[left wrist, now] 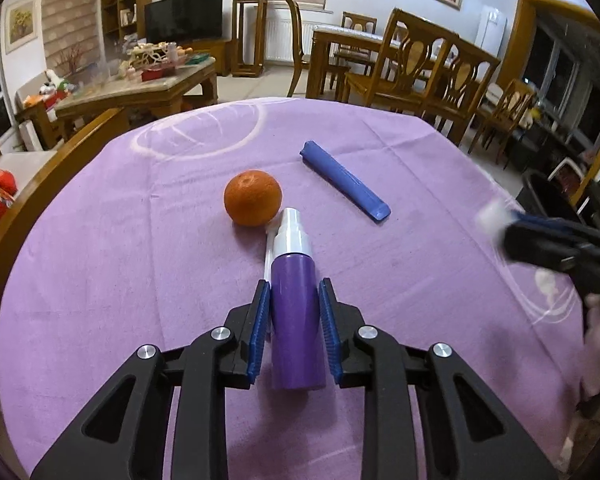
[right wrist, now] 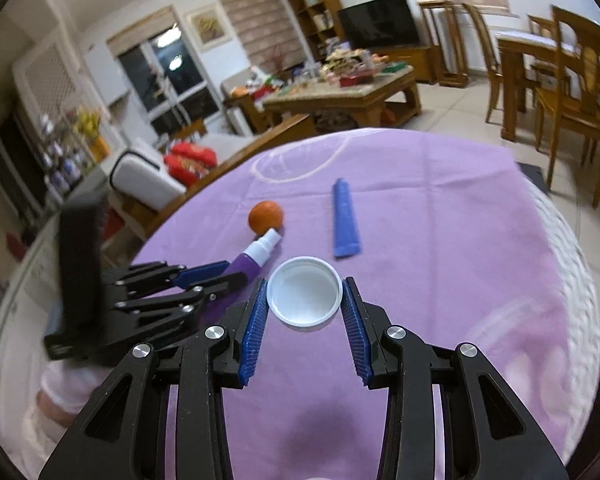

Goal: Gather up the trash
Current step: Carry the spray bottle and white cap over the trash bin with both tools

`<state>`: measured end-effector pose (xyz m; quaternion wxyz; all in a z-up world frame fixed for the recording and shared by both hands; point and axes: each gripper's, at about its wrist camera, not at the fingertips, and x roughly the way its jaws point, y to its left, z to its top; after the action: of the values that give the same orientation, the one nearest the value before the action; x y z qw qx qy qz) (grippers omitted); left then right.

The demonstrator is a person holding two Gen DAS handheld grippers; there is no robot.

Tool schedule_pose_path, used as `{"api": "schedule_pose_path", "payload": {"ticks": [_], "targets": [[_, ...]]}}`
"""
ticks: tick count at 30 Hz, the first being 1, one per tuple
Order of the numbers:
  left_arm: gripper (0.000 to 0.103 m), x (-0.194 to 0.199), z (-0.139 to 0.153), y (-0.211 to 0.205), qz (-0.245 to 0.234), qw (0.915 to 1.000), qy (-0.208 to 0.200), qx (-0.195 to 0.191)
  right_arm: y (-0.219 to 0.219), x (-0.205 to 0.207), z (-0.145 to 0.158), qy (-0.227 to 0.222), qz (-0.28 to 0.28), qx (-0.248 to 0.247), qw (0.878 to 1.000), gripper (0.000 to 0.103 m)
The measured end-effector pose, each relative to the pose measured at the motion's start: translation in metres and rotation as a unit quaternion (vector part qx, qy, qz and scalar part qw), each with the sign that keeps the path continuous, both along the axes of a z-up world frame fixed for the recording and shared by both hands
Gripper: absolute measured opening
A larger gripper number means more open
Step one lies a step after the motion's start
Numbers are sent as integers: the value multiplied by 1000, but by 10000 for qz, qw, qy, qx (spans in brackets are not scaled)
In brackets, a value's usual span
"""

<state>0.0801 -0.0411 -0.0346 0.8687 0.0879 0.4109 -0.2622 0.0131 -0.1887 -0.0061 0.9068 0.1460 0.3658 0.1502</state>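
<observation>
A purple spray bottle with a white cap lies on the purple tablecloth, between the blue pads of my left gripper; the pads touch or nearly touch its sides. A thin white stick lies along its left side. An orange and a blue tube lie beyond it. My right gripper is shut on a white plastic lid, held above the cloth. In the right wrist view the bottle, orange, tube and left gripper show.
The table is round, with its edge close on all sides. A black bin stands on the floor to the right. Wooden dining chairs and a cluttered coffee table stand beyond. A sofa with red cushions is left.
</observation>
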Motion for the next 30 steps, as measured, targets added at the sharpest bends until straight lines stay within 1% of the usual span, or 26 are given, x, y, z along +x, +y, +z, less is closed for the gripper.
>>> {"api": "schedule_pose_path", "payload": {"ticks": [3, 4, 6, 8, 10, 12, 13, 17, 22, 25, 30], "targets": [[29, 3, -2, -5, 66, 9995, 31, 314, -14, -21, 6, -87, -124, 79, 9999, 38], [30, 6, -6, -6, 98, 9990, 122, 412, -16, -26, 7, -102, -135, 99, 9998, 38], [29, 7, -9, -9, 120, 9987, -49, 492, -20, -36, 9, -142, -140, 135, 9997, 38], [27, 7, -10, -11, 163, 9985, -86, 512, -23, -44, 10, -167, -151, 156, 9996, 38], [24, 3, -11, -11, 126, 9992, -119, 358, -25, -52, 10, -182, -157, 196, 9995, 38], [24, -4, -6, -12, 1, 9999, -78, 79, -30, -59, 10, -212, -207, 226, 9993, 38], [24, -9, -2, -14, -67, 9998, -138, -90, -35, -63, 11, -235, -240, 261, 9991, 38], [24, -29, 16, -37, -356, 9983, -357, -304, -45, -76, 16, -323, -422, 381, 9979, 38], [24, -57, 39, -86, -893, 9926, -644, -506, -79, -96, 21, -457, -825, 482, 9944, 38], [24, -73, 48, -126, -1281, 9871, -741, -609, -113, -116, 24, -545, -1210, 575, 9895, 38], [24, -92, 49, -184, -1811, 9779, -747, -730, -171, -150, 25, -667, -1841, 672, 9783, 38]]}}
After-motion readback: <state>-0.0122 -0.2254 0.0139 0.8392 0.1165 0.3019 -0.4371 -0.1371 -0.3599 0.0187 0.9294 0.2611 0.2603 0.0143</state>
